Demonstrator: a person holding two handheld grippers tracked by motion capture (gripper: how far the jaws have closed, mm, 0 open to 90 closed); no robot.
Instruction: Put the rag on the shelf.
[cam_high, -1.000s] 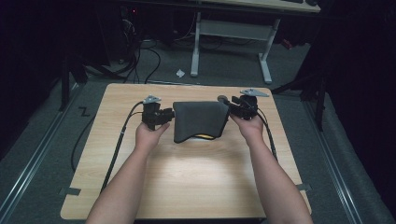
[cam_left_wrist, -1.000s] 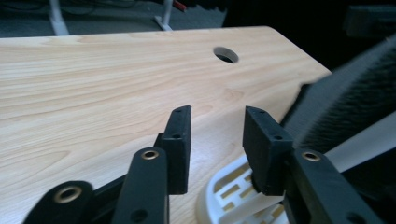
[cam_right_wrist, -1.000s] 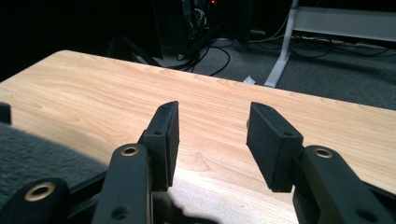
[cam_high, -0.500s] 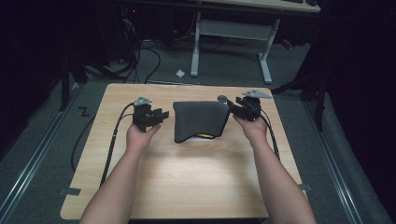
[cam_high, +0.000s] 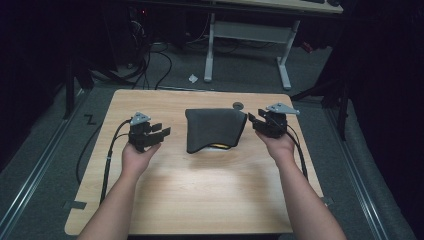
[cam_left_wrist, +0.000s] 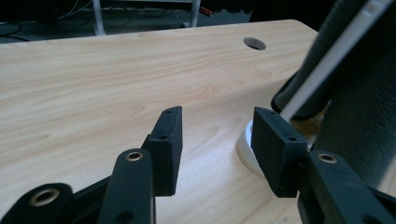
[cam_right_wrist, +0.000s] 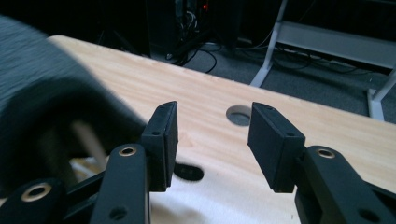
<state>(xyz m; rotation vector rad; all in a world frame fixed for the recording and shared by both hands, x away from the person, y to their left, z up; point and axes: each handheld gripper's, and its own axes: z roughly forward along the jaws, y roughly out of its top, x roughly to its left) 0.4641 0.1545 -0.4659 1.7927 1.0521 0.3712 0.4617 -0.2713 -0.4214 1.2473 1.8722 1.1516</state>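
Dark cloth (cam_high: 215, 129) hides most of yellow-white thing underneath.

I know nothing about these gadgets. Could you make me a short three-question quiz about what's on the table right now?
1. True or false: the left gripper is clamped on the dark folded cloth.
2. What peeks out under the cloth's near edge? A) something yellow B) a red cup C) a blue pen
3. Which gripper is closer to the round hole in the wooden table?

Key
1. False: its jaws stand open with nothing between them, apart from the cloth.
2. A, a yellow bit.
3. The right gripper.
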